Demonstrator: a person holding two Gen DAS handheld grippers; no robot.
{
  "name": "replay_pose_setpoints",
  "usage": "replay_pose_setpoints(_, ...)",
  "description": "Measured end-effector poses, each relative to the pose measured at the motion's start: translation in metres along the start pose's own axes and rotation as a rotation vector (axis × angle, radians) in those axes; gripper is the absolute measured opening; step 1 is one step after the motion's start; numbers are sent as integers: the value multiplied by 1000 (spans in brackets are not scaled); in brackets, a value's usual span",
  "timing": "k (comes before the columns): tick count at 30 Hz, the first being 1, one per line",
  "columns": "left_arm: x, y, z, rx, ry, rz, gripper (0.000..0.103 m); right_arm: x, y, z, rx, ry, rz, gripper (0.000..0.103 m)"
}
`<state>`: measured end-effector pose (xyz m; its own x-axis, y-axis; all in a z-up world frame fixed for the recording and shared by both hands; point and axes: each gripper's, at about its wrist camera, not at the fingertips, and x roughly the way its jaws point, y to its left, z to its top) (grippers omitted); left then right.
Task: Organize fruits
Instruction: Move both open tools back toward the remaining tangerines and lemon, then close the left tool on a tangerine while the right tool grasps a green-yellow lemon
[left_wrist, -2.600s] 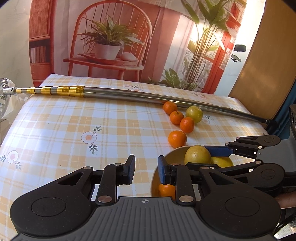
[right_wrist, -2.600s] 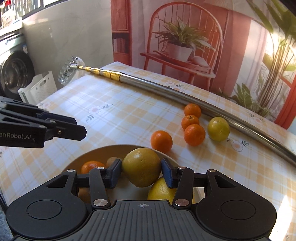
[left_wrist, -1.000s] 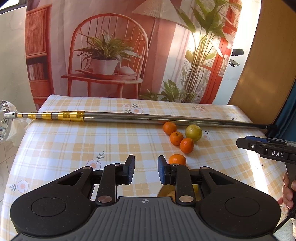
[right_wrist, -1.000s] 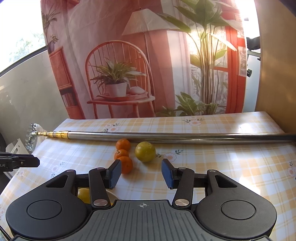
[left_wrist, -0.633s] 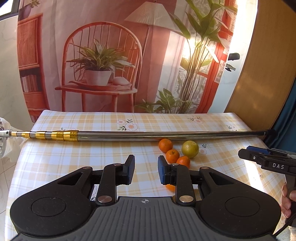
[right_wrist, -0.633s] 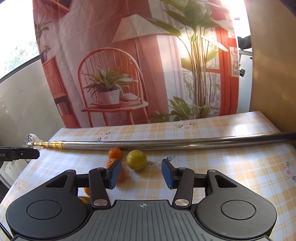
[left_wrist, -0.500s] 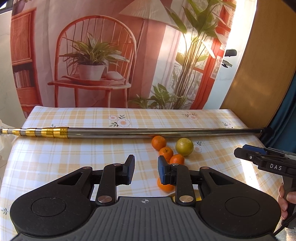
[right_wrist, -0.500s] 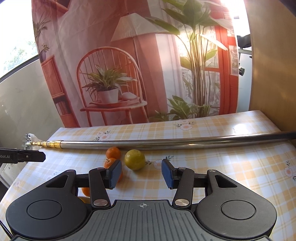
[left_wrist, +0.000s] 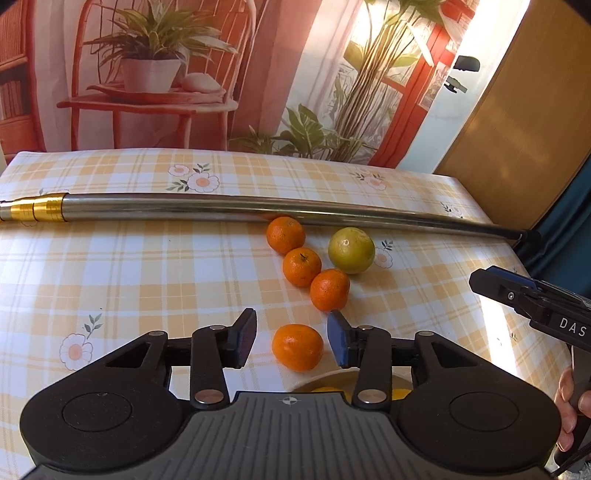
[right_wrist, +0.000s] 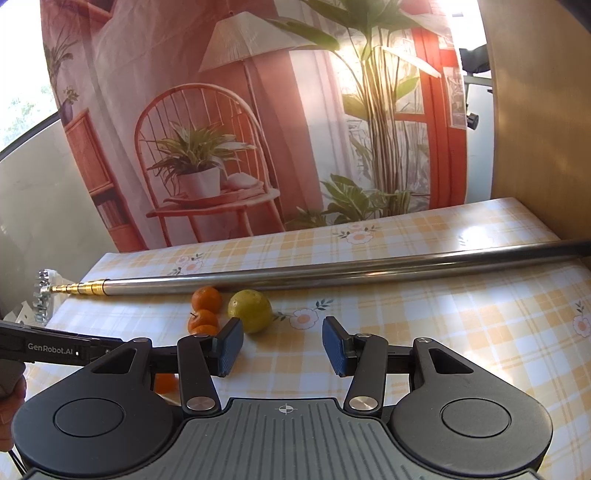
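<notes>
Left wrist: pole (left_wrist: 229, 206) behind tangerines (left_wrist: 301, 266) — lime (left_wrist: 351, 250) beside.

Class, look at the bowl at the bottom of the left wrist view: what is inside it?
Only yellow fruit tops show inside the bowl; the left tool covers the rest.

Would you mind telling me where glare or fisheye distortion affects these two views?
Left wrist view: the straight metal pole bows into an arc, and sunlight washes out the tablecloth at right. Right wrist view: a glare patch on the tablecloth at the far right, backdrop blown out at top; fruit stays sharp.
</notes>
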<state>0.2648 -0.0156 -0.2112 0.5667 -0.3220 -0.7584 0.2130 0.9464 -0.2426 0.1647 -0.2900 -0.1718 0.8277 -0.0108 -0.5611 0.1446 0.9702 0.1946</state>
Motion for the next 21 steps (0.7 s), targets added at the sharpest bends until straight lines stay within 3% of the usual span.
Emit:
replay_pose_setpoints(10,29,-2,-4,10,89,-13,45,13,-8,-6,35,30,4,45)
replay_pose_setpoints(21,41,-3,-7,6,105,-1,42,20,-8,-11,37,40,16,45)
